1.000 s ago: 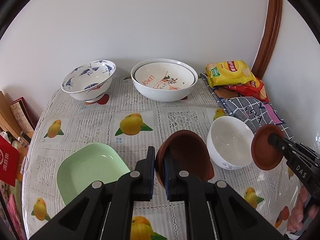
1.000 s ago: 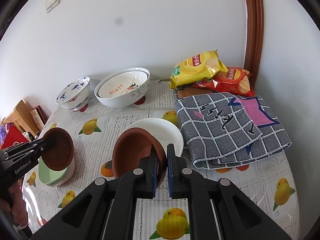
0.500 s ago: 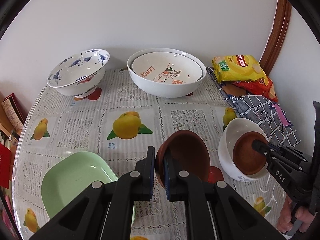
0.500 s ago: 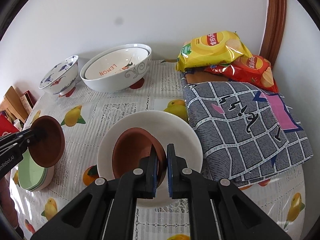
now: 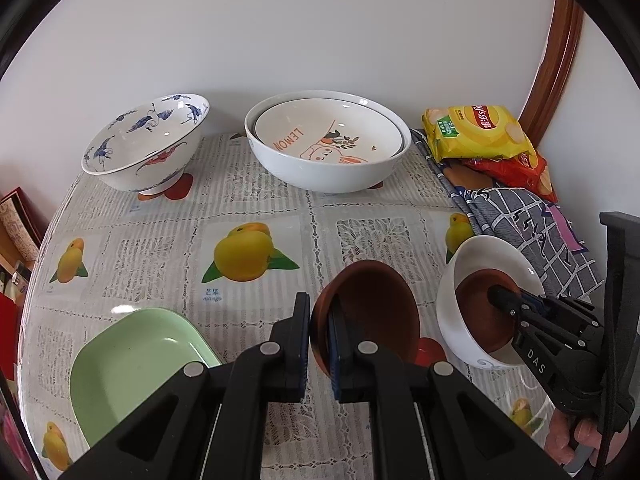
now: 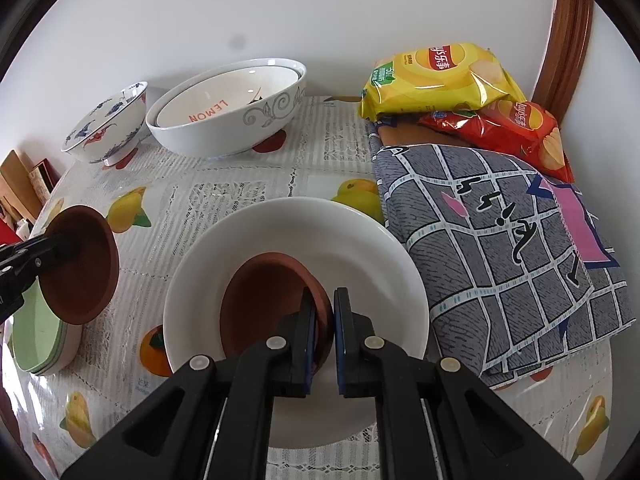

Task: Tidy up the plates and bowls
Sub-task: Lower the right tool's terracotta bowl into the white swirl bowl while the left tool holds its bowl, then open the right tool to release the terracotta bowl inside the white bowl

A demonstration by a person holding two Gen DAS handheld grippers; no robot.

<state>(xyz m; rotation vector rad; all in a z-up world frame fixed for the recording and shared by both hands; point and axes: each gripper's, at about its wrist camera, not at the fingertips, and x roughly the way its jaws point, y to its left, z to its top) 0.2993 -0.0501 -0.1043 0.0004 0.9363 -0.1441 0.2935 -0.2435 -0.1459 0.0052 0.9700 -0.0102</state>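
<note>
My left gripper (image 5: 319, 322) is shut on the rim of a brown bowl (image 5: 372, 308) and holds it above the table, beside the green plates (image 5: 132, 364). My right gripper (image 6: 323, 312) is shut on the rim of a second brown bowl (image 6: 264, 300), which sits down inside the white bowl (image 6: 360, 240). The left wrist view shows the same white bowl (image 5: 452, 304) with the brown one (image 5: 480, 312) in it and the right gripper (image 5: 516, 306) reaching in. The right wrist view shows the left-held brown bowl (image 6: 80, 264) over the green plates (image 6: 36, 340).
At the back stand a blue-patterned bowl (image 5: 148, 144) and a big white bowl with a LEMON bowl nested in it (image 5: 328, 148). Chip bags (image 6: 440, 76) and a folded grey checked cloth (image 6: 500, 240) lie on the right. The table edge curves at the left.
My right gripper lowered its brown bowl into the white bowl and closed in on it. My left gripper moved forward a little, its brown bowl still in its grip.
</note>
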